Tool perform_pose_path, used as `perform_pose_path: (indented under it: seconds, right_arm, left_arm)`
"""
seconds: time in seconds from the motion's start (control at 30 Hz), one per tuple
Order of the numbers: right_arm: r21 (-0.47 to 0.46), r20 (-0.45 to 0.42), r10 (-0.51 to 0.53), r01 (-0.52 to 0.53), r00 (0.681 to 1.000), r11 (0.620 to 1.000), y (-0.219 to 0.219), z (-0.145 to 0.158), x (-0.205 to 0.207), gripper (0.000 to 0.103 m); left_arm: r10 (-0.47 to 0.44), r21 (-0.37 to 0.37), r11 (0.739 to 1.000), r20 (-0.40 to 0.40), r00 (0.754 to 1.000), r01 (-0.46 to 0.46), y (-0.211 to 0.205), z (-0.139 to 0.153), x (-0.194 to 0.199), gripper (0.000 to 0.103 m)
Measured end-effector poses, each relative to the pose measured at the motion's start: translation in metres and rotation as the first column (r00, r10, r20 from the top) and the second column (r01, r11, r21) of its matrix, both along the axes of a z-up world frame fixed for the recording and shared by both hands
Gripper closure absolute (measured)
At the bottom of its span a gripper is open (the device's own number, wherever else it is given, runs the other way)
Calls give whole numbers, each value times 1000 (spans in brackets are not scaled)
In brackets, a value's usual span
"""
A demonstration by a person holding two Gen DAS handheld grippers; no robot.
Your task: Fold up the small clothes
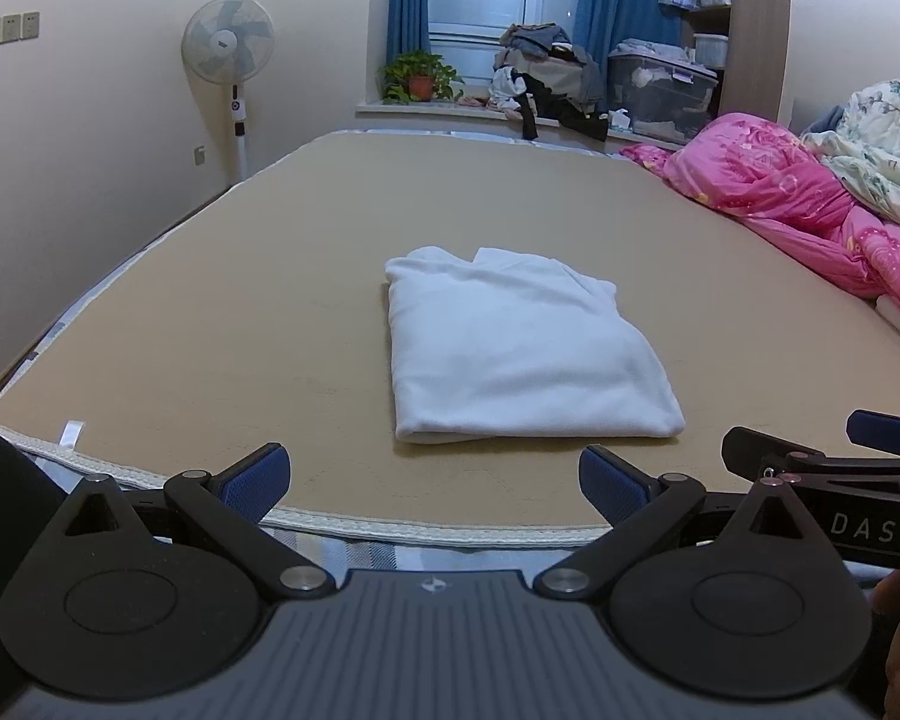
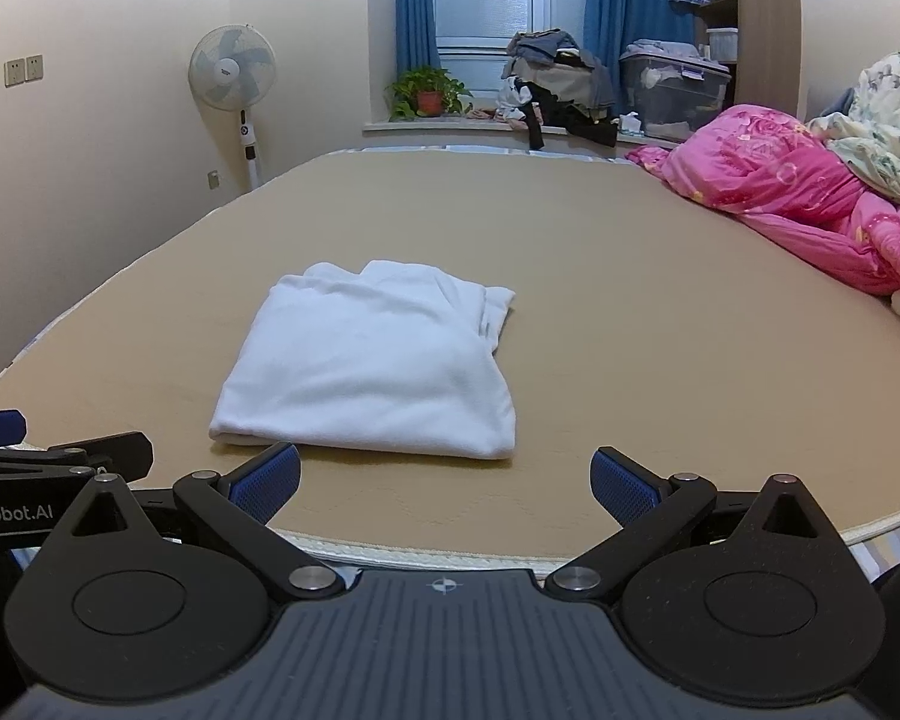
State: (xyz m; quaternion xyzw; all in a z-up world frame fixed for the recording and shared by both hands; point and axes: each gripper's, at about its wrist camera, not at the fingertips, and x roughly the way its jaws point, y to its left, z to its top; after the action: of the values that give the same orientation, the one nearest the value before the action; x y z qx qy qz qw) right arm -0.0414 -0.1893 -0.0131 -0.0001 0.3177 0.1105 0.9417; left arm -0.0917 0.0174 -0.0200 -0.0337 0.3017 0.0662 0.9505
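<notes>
A white garment (image 1: pixel 519 354) lies folded into a compact rectangle on the tan mattress pad (image 1: pixel 210 330). It also shows in the right wrist view (image 2: pixel 378 372), left of centre. My left gripper (image 1: pixel 432 480) is open and empty, held just short of the garment's near edge over the bed's front edge. My right gripper (image 2: pixel 447 483) is open and empty, also just short of the garment, which lies ahead and to its left. The right gripper's body shows at the right edge of the left wrist view (image 1: pixel 822 468).
A pink quilt (image 1: pixel 798 198) and a floral quilt (image 1: pixel 882 144) are heaped on the bed's right side. A standing fan (image 1: pixel 229 54) is by the left wall. A potted plant (image 1: pixel 421 77), a clothes pile (image 1: pixel 546 78) and a storage box (image 1: pixel 660 90) sit on the windowsill.
</notes>
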Motion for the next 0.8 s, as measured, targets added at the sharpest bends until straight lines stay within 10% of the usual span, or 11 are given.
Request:
perform_pose_path:
  seconds: [0.8]
  right_arm:
    - [-13, 4, -5, 5, 1000, 1000, 4, 0, -1, 1]
  left_arm:
    - [-14, -3, 1000, 10, 1000, 14, 1, -1, 1, 0]
